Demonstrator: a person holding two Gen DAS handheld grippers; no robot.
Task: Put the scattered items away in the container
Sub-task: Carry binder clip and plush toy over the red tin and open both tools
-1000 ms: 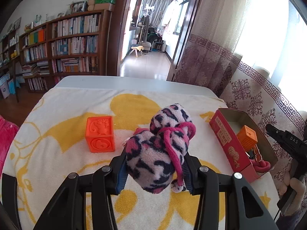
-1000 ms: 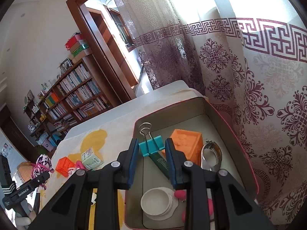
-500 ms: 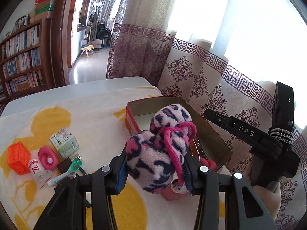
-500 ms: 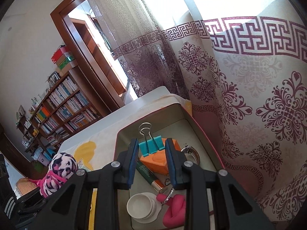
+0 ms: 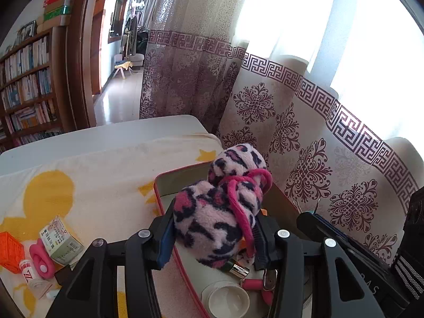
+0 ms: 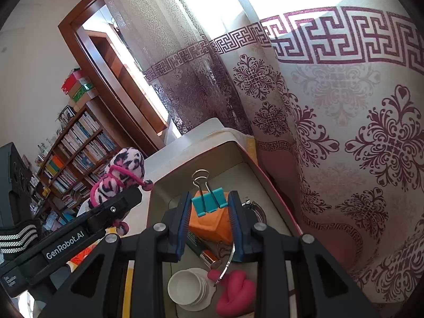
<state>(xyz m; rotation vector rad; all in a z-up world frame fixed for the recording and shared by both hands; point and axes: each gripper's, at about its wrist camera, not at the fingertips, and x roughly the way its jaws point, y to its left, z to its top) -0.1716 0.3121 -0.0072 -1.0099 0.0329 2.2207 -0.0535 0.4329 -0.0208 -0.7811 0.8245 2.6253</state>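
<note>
Left hand-held gripper (image 5: 214,238), jaws opening around plush toy (image 5: 222,206): release low over tin (image 5: 159,198); right hand-held gripper (image 6: 209,225) clamped on binder clip (image 6: 209,202).

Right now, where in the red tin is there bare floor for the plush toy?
Bare floor lies at the tin's far end, beyond the orange block. The near end is crowded: white dish, pink lips toy, tube.

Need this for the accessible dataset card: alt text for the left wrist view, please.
The left tool, jaws opening, has a pink leopard-print plush toy between them above a red-rimmed tin with small items inside. To the left, a medicine box and orange block remain on the yellow-patterned cloth.
</note>
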